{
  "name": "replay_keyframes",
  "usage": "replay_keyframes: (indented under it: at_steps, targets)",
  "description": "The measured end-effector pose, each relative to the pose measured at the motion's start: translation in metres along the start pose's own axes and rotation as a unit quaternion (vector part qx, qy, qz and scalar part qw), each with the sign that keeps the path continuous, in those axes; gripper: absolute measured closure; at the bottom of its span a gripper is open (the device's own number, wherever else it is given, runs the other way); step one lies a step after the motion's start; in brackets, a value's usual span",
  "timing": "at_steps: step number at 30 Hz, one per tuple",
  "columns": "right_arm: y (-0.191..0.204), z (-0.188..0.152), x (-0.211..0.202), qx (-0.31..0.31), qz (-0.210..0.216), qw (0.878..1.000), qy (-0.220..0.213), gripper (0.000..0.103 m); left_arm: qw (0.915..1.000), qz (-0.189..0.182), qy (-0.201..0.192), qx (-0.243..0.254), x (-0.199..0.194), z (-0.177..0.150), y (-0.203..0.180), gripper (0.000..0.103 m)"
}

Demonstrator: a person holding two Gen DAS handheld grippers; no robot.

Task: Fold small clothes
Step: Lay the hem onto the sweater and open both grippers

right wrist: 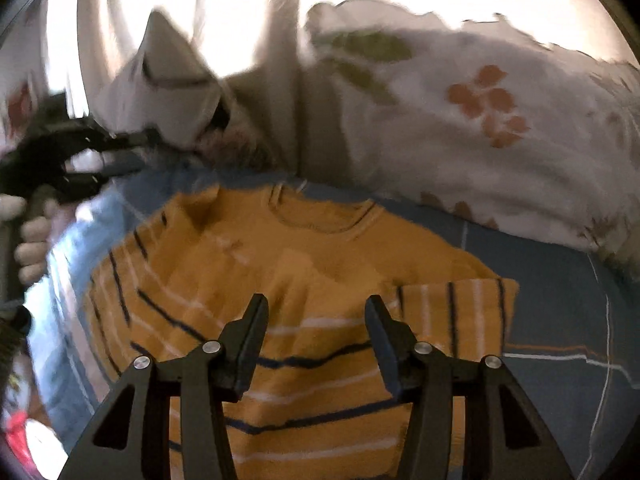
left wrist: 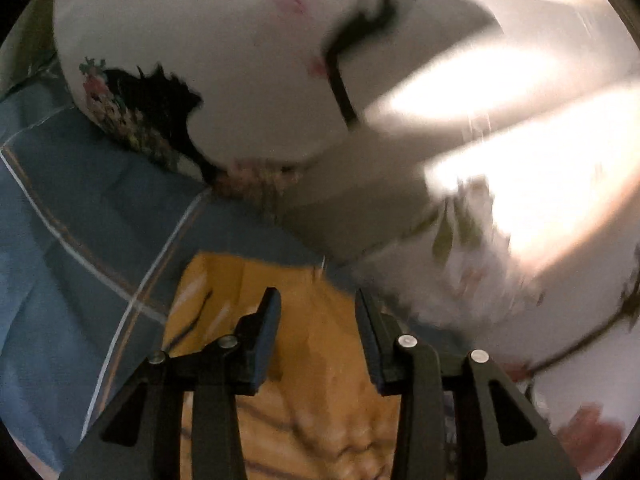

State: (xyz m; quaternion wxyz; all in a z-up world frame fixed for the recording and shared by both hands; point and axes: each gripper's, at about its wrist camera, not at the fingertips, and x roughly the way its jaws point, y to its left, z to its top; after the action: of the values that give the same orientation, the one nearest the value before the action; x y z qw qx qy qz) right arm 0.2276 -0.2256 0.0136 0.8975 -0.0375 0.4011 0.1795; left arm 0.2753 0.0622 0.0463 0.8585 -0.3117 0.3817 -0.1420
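- Right wrist view: the yellow striped shirt (right wrist: 312,280) is lying flat on the blue bedsheet (right wrist: 560,320), filling the centre and lower half of the frame, neckline toward the top.
- One sleeve (right wrist: 456,312) is lying folded across the right side of the shirt, its stripes running upright.
- The right gripper (right wrist: 316,312) is hanging above the shirt's middle with its jaws spread apart, nothing between them.
- The left gripper (right wrist: 120,152) is showing at the left edge of the same frame, gripped by a gloved hand (right wrist: 32,232); it is blurred, its two fingers lying slightly apart with nothing visible between them.
- A floral duvet (right wrist: 480,120) is bunching along the upper right, resting on the sheet just beyond the shirt's collar.
- Left wrist view: the left gripper (left wrist: 318,304) is sitting with jaws released, over rumpled yellow fabric (left wrist: 320,360) at the bottom centre.
- The bedsheet (left wrist: 80,240) is filling the left of the frame; a white floral pillow (left wrist: 220,60) is lying at upper left.
- Both frames are showing motion blur, so fine edges are unclear.
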Motion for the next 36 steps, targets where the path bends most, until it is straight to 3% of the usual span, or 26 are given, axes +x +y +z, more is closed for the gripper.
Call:
replay_keyframes:
  at_steps: [2, 3, 4, 11, 14, 18, 22, 25, 28, 32, 36]
  targets:
    - [0.003, -0.004, 0.017, -0.013, -0.005, 1.0, 0.024, 0.049, 0.9995, 0.017, 0.019, 0.02, 0.004, -0.02, 0.004, 0.066]
    - [0.003, -0.007, 0.021, -0.017, -0.01, 0.999, 0.033, 0.061, 0.999, 0.023, 0.026, 0.026, 0.007, -0.026, 0.006, 0.066]
    - [0.002, -0.007, 0.024, -0.017, -0.012, 0.999, 0.042, 0.099, 0.9981, 0.038, 0.033, 0.035, 0.011, -0.033, 0.011, 0.066]
    - [-0.063, 0.025, 0.009, 0.076, -0.061, 0.995, -0.011, 0.099, 0.9914, 0.115, 0.03, 0.055, 0.032, -0.037, 0.033, 0.066]
    - [-0.103, 0.026, 0.027, 0.123, -0.102, 0.987, 0.007, 0.099, 0.991, 0.126, 0.026, 0.037, 0.039, -0.034, 0.043, 0.066]
    - [-0.125, 0.01, 0.053, 0.153, -0.093, 0.983, 0.044, 0.098, 0.992, 0.123, 0.027, 0.004, 0.043, -0.03, 0.058, 0.066]
    - [-0.125, 0.005, 0.055, 0.154, -0.091, 0.983, 0.044, 0.094, 0.9909, 0.132, 0.027, 0.006, 0.041, -0.027, 0.06, 0.066]
    - [-0.134, 0.004, 0.034, 0.192, -0.06, 0.979, 0.023, 0.082, 0.9904, 0.136, 0.023, 0.011, 0.039, -0.03, 0.058, 0.066]
    - [-0.137, -0.001, -0.007, 0.207, -0.041, 0.977, -0.014, 0.058, 0.9932, 0.116, 0.017, 0.003, 0.026, -0.032, 0.057, 0.066]
    - [-0.131, -0.023, -0.051, 0.198, -0.011, 0.98, -0.025, 0.054, 0.995, 0.098, 0.005, 0.014, 0.0, -0.034, 0.051, 0.066]
    - [-0.107, -0.058, -0.073, 0.192, 0.057, 0.98, -0.021, 0.054, 0.9957, 0.089, 0.007, 0.024, -0.017, -0.045, 0.053, 0.063]
